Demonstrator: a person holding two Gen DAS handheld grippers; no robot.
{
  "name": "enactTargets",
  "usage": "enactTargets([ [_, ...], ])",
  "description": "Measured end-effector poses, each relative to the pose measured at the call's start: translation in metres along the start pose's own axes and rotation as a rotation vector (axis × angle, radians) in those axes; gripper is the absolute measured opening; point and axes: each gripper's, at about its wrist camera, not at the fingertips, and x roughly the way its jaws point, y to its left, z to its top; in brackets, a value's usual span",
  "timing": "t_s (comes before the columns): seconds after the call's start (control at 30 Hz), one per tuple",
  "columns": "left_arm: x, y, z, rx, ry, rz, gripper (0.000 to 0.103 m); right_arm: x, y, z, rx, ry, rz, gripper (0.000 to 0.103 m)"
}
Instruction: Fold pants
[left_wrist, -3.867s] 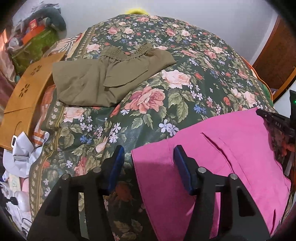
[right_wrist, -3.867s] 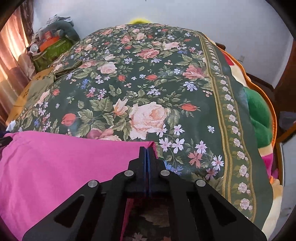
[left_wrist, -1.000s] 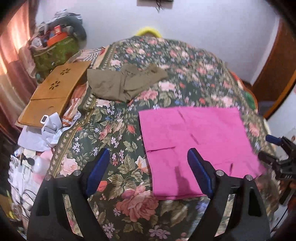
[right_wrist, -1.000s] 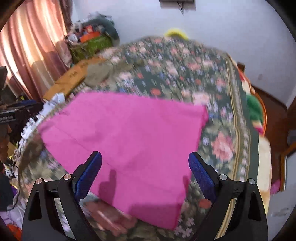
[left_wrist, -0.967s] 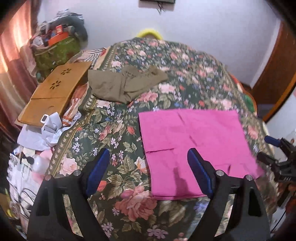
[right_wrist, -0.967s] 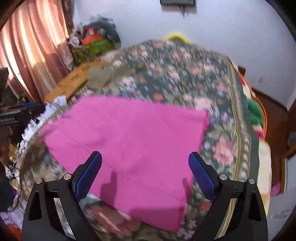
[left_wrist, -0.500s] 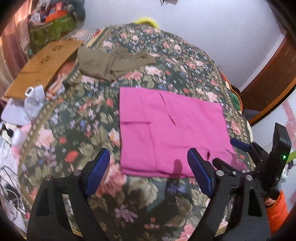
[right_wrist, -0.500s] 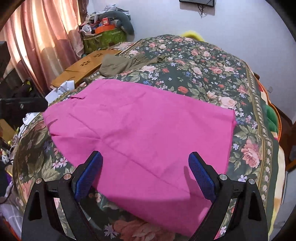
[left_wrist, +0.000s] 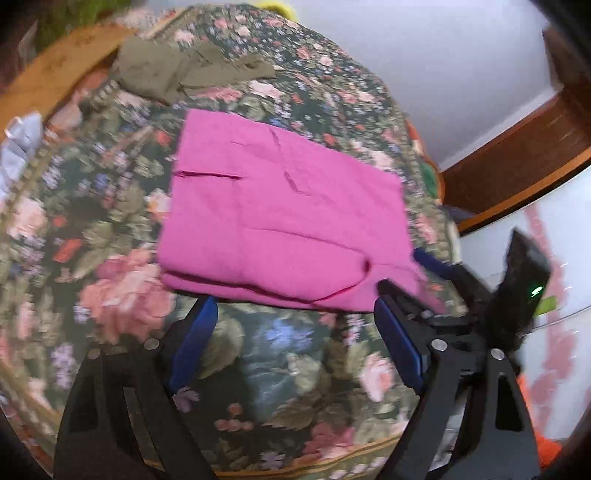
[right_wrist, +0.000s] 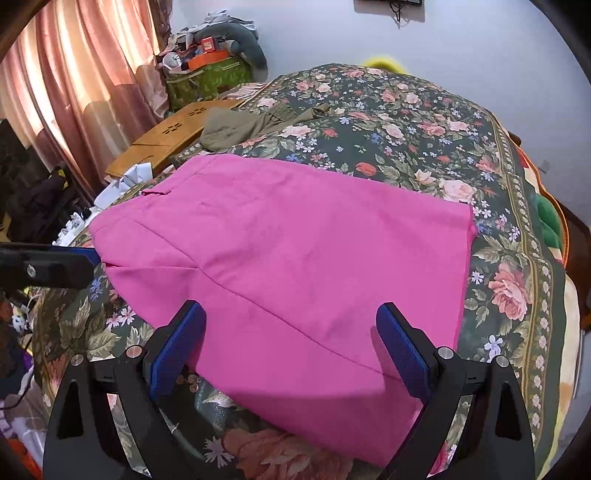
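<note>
Lay flat on the floral bedspread (right_wrist: 406, 122): pink pants (right_wrist: 295, 258), already folded into a broad rectangle, long axis running side to side across the near part of the bed, a little short of its front edge.

On the left: left gripper (left_wrist: 295, 347), jaws spread wide and empty, pointed steeply down over bare bedspread just in front of the near fold of the pants (left_wrist: 280, 218). Blue pads level with that thick doubled edge but not on it, as far as the blurred left wrist view allowed. Nearest to the left half of the near edge.

On the right: right gripper (right_wrist: 291, 350), likewise released, nothing between the pads, jaws straddling the cloth from above near the front right portion. Contact with the fabric not clear. Seen from the left wrist view, right gripper (left_wrist: 424, 273) sat at the near right corner of the pants.

Judged from this: next fold likely to carry the near long edge away toward the far one, each gripper taking its own end. Olive garment (right_wrist: 251, 123) well apart at the far left, beside a wooden board (right_wrist: 173, 134).
</note>
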Motion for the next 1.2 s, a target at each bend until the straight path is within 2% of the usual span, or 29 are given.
enactTargets([
  [0.17,0.008,0.013,0.018,-0.089,0.001,-0.089,0.086,0.002,-0.002,0.0,0.012,0.003,0.005,0.094],
  [0.2,0.009,0.015,0.022,-0.107,-0.007,-0.092,0.082,0.002,-0.002,-0.001,0.014,0.003,0.006,0.094],
  [0.23,0.008,0.017,0.025,-0.12,-0.019,-0.08,0.076,0.002,-0.002,-0.001,0.019,0.004,0.008,0.094],
  [0.27,0.008,0.018,0.029,-0.126,-0.034,-0.046,0.061,0.002,-0.002,-0.001,0.022,0.004,0.009,0.094],
  [0.3,0.009,0.019,0.031,-0.126,-0.045,0.006,0.042,0.002,-0.003,-0.002,0.027,0.005,0.011,0.094],
  [0.33,0.011,0.02,0.033,-0.126,-0.051,0.042,0.034,0.002,-0.003,-0.002,0.033,0.006,0.013,0.094],
  [0.4,0.012,0.021,0.032,-0.126,-0.066,0.061,0.028,0.001,-0.005,-0.003,0.042,0.005,0.014,0.094],
  [0.5,0.008,0.014,0.029,-0.071,-0.109,0.114,0.024,-0.002,-0.004,-0.004,0.052,-0.009,-0.004,0.094],
  [0.63,-0.011,0.002,0.027,0.036,-0.222,0.281,0.022,-0.008,-0.007,-0.007,0.069,-0.022,-0.022,0.094],
  [0.73,-0.028,0.001,0.026,0.094,-0.292,0.374,0.022,-0.01,-0.012,-0.011,0.103,-0.012,-0.01,0.094],
  [0.83,-0.042,-0.001,0.023,0.176,-0.374,0.519,0.022,-0.013,-0.02,-0.016,0.145,-0.005,-0.005,0.094],
  [0.9,-0.045,-0.003,0.022,0.216,-0.405,0.576,0.021,-0.015,-0.026,-0.021,0.173,-0.001,-0.007,0.094],
  [1.07,-0.049,-0.021,0.024,0.294,-0.455,0.604,0.02,-0.015,-0.034,-0.027,0.216,0.011,0.005,0.094],
  [1.2,-0.055,-0.045,0.03,0.336,-0.493,0.548,0.019,-0.015,-0.034,-0.028,0.222,0.014,0.008,0.094],
])
